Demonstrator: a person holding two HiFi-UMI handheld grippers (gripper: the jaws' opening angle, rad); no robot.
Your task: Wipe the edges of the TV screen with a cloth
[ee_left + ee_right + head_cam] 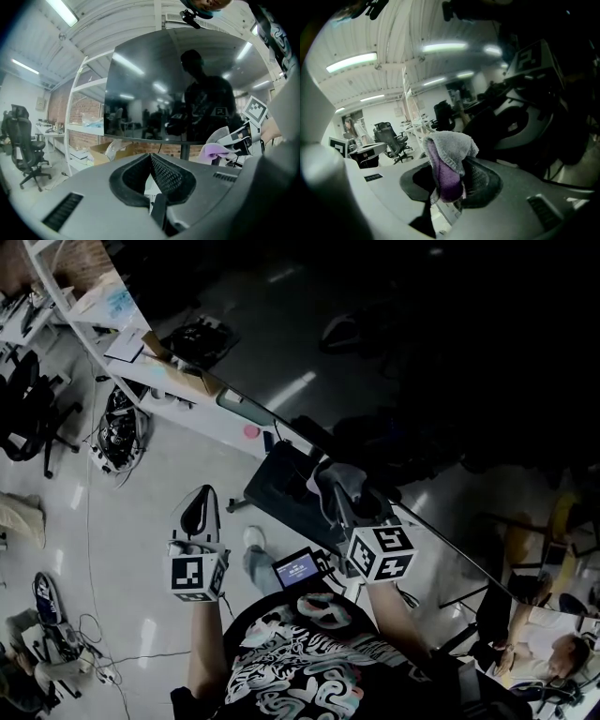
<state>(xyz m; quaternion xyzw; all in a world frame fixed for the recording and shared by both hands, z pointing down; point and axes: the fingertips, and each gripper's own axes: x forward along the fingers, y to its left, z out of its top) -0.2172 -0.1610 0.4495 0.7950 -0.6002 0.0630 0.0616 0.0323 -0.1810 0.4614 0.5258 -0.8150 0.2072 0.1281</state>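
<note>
Right gripper (451, 180) jaws clamp a grey-and-purple cloth (449, 154) at frame centre, by the edge of the dark TV screen (422, 352) filling the upper right. Left gripper (151, 164) faces the screen, jaws together, holding nothing.

No words, numbers or brand names can be read anywhere. The cube (197, 576) on the left gripper (199, 512) and the cube (382, 554) on the right gripper (339, 486) bear only black-and-white square patterns. The shirt (309, 662) print is swirls, not legible lettering. The small lit screen (298, 569) is too blurred to read.
</note>
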